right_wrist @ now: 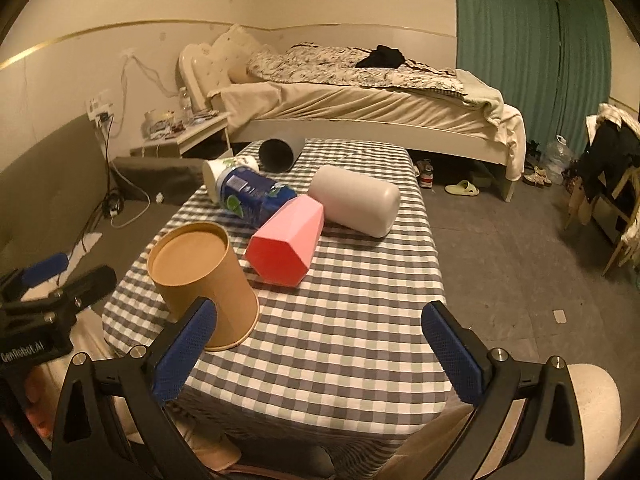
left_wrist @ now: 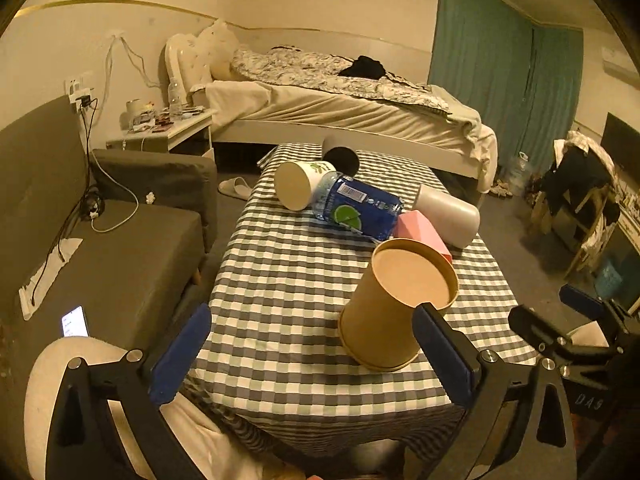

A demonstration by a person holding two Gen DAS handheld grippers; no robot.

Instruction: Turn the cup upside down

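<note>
A brown paper cup (left_wrist: 394, 304) stands upside down, base up, on the checked tablecloth (left_wrist: 288, 280) near the front edge; it also shows in the right wrist view (right_wrist: 204, 280). My left gripper (left_wrist: 312, 354) is open and empty, its right finger (left_wrist: 440, 356) just in front of the cup. My right gripper (right_wrist: 320, 356) is open and empty, its left finger (right_wrist: 184, 356) in front of the cup's rim. Each gripper shows at the edge of the other's view.
Behind the brown cup lie a pink faceted cup (right_wrist: 286, 240), a grey cup (right_wrist: 356, 200), a blue-labelled bottle (right_wrist: 252, 194), a white paper cup (left_wrist: 298, 184) and a dark cup (right_wrist: 276, 155). A grey sofa (left_wrist: 100, 240) is left, a bed (right_wrist: 360, 92) behind.
</note>
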